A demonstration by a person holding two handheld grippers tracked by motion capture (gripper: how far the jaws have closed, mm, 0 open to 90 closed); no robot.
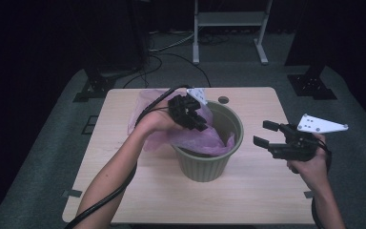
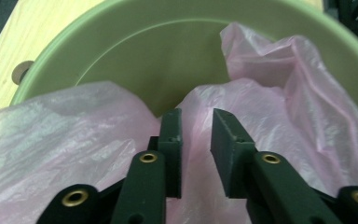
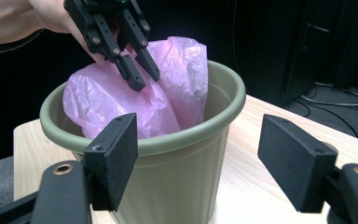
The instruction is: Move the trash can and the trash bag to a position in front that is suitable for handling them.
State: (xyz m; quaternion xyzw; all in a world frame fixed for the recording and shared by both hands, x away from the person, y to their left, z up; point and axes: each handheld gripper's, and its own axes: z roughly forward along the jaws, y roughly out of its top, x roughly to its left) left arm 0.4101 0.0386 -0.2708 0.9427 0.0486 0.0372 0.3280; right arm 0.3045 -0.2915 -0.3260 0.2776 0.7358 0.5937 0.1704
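A pale wooden surface (image 1: pixel 248 191) stands in a dark room over grey floor, carrying a green ribbed bin (image 1: pixel 208 164). The left claw (image 1: pixel 196 120) hangs over the bin's rim, tips slanting down into it, its jaws slightly parted with nothing pinched between them. Just beneath and around its tips lies a pink plastic bag (image 2: pixel 74 135), draped over the near rim and bunched inside the bin. The right claw (image 1: pixel 263 133) hovers beside the bin, well apart from it, jaws spread wide and empty.
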